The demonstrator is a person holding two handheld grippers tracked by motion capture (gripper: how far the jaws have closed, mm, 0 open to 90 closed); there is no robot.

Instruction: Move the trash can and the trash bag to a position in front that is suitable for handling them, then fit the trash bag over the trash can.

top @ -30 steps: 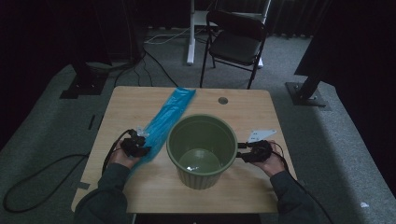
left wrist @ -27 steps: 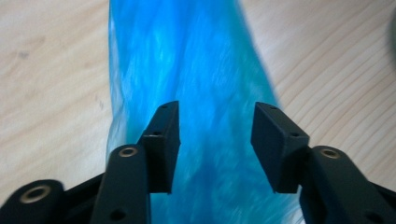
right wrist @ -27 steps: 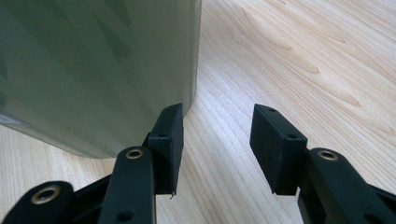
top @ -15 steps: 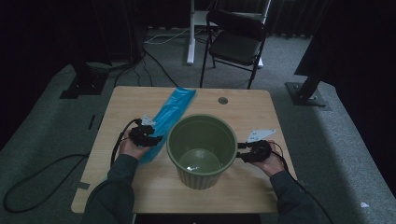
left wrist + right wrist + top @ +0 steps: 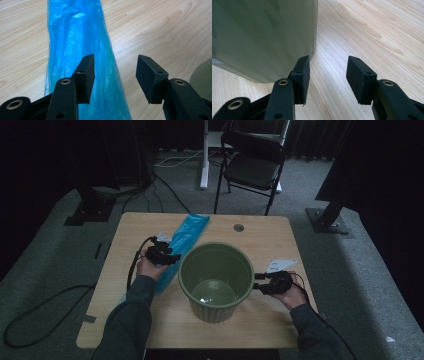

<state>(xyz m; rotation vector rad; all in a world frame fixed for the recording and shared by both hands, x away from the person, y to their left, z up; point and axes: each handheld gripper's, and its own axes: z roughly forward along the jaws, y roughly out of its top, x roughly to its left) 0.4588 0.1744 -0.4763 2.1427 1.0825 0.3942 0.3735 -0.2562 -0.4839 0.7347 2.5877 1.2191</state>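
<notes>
Left gripper view shows the left gripper [image 5: 115,75] spread wide, holding nothing, above the blue bag [image 5: 80,37].

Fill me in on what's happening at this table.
A person works at a wooden table with a gripper in each hand. The left gripper has just opened and hovers over a long blue plastic bag lying flat beside a green bin; nothing is pinched between its jaws. The right gripper is open too, close to the bin's outer wall but holding nothing. The bin stands upright, with no bag in it yet.
</notes>
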